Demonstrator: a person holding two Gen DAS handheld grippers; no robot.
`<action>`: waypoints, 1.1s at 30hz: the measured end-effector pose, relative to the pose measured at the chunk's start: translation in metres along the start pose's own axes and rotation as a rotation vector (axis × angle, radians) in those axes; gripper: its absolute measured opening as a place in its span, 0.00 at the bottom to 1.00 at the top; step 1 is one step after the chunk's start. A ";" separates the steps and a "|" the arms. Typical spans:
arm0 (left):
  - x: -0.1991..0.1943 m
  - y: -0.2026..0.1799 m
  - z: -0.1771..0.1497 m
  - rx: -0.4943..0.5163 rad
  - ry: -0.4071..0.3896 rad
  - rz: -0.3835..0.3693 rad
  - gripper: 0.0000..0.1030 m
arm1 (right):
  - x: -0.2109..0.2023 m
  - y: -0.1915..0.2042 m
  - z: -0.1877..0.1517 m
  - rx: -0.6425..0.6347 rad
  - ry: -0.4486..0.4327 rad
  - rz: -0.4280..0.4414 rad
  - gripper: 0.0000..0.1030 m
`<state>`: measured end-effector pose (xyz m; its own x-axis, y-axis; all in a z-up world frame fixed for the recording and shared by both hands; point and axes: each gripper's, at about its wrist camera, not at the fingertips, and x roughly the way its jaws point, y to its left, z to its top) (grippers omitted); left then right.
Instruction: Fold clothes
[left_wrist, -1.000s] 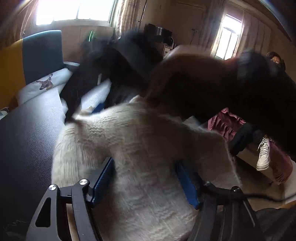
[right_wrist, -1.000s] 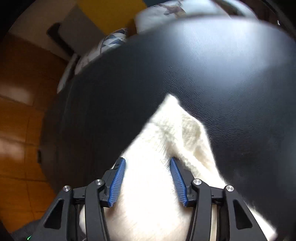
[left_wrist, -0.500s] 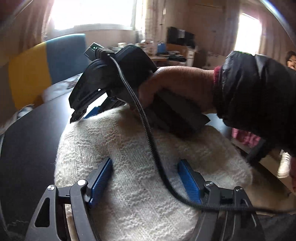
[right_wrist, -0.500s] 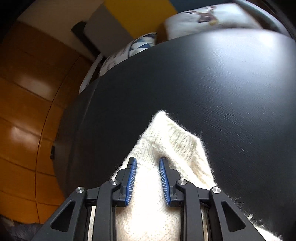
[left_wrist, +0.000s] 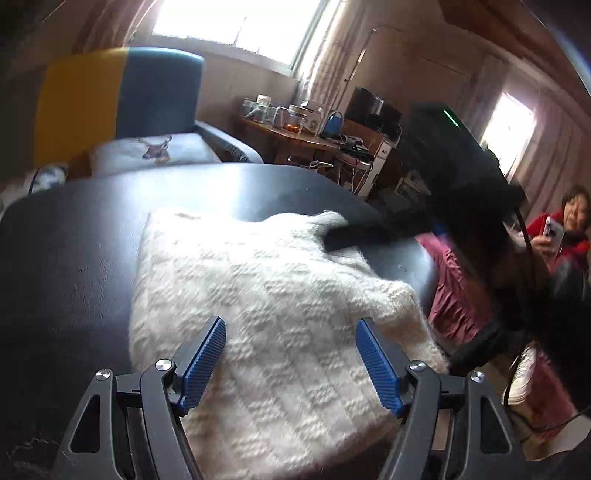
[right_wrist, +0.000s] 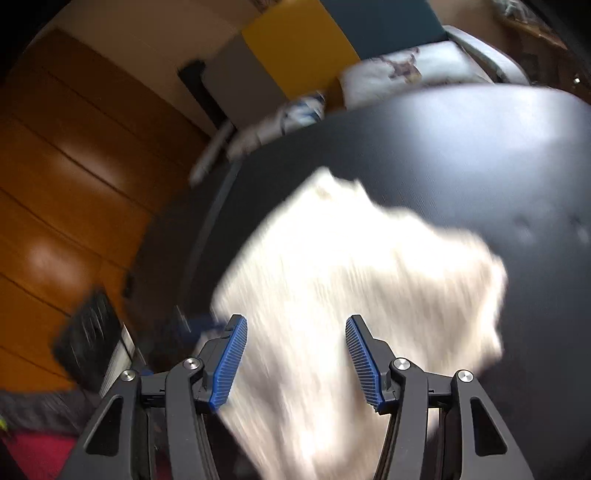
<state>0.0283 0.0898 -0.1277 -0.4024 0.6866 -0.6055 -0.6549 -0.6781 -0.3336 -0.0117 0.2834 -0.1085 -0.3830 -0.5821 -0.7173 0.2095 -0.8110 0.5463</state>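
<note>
The dark counter (left_wrist: 66, 266) fills my view, and the white knit sweater (left_wrist: 266, 295) lies bundled on it. My left tongs (left_wrist: 291, 360) and right tongs (right_wrist: 295, 356) both gape wide above it, holding nothing. I judge one fold laid down — next, find an edge and grip it. Farther off, no writing I can read.
</note>
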 end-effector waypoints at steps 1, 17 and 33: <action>-0.002 0.003 -0.003 -0.003 0.005 -0.004 0.72 | -0.004 0.002 -0.013 -0.004 0.005 -0.017 0.56; 0.041 -0.009 -0.019 0.243 0.145 0.064 0.77 | -0.032 -0.002 -0.112 0.100 -0.113 -0.293 0.72; 0.003 -0.019 -0.041 0.163 0.127 0.039 0.79 | -0.028 -0.013 -0.131 0.227 -0.136 -0.047 0.45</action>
<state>0.0662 0.0939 -0.1526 -0.3527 0.6148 -0.7054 -0.7392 -0.6453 -0.1928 0.1136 0.3024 -0.1522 -0.5078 -0.5181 -0.6882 -0.0131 -0.7942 0.6076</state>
